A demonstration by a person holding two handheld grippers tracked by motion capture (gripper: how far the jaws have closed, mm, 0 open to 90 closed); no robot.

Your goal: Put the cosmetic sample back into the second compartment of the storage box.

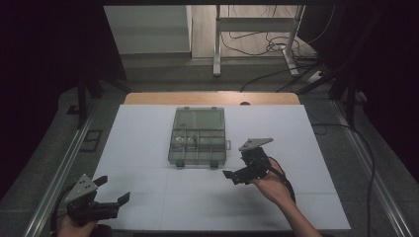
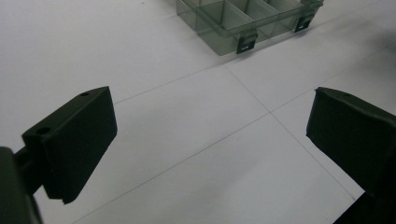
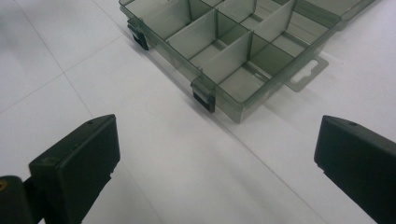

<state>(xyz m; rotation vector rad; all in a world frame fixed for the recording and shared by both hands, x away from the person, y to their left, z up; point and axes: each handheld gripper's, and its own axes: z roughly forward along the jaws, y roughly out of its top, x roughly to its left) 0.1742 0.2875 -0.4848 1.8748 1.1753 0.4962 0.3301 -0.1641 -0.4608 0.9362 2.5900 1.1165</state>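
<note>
A translucent grey compartment box (image 1: 197, 146) lies in the middle of the white table, its lid (image 1: 199, 119) folded back on the far side. Two black latches hang on its near wall. My right gripper (image 1: 236, 166) hovers just right of and in front of the box, open, with nothing between its fingers. In the right gripper view the box (image 3: 170, 63) sits a short way ahead of the wide-spread jaws of my right gripper (image 3: 215, 154). My left gripper (image 1: 112, 189) rests near the front left corner, open and empty. In the left gripper view my left gripper (image 2: 210, 135) faces the distant box (image 2: 219, 39).
The white table sheet (image 1: 148, 148) spreads around the box. A wooden edge (image 1: 148, 98) shows at the far side. Metal rails (image 1: 59, 173) run along both sides. Beyond the table are white desk legs (image 1: 216, 49) and loose cables (image 1: 267, 47) on the floor.
</note>
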